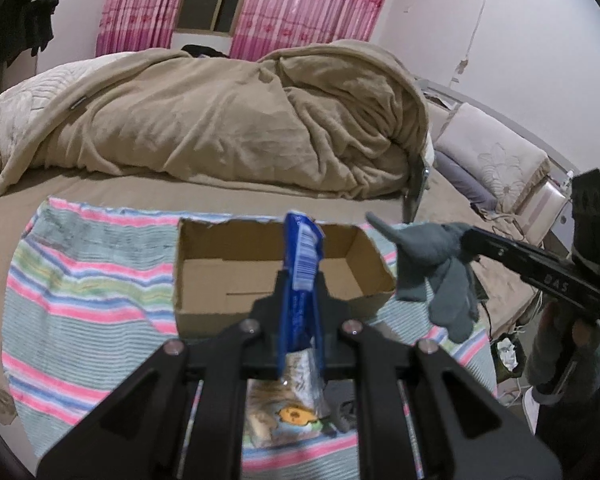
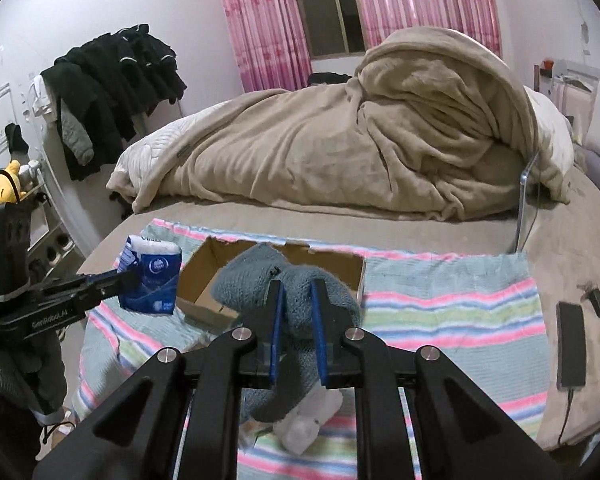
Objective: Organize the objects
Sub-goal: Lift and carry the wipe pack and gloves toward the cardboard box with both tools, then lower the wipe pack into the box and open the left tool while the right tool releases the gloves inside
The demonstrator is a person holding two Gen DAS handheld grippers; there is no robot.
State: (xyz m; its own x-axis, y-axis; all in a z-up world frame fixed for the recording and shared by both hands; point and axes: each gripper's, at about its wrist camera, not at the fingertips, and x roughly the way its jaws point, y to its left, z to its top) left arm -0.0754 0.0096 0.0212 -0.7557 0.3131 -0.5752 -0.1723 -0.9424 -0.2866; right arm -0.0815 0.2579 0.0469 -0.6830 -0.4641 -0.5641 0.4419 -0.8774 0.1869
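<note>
Left wrist view: your left gripper (image 1: 300, 280) clamps blue tissue pack (image 1: 303, 256); right gripper (image 2: 298, 284) grips grey sock (image 2: 256, 276). Cardboard box (image 1: 204, 276) just ahead, empty; both drops remain, snack packet (image 1: 288, 416) below.

Box (image 1: 260, 264): plain brown cardboard, matt, torn rim. Tissue pack (image 2: 152, 276): glossy blue plastic film. Glove (image 1: 432, 272): grey fuzzy knit. Towel (image 1: 80, 300): striped ribbed cloth, rough weave. Blanket (image 1: 220, 120): tan plush fleece, soft nap. Grippers: matt black plastic, shiny metal pivot pins. Phone (image 2: 570, 344): smooth dark glass.
</note>
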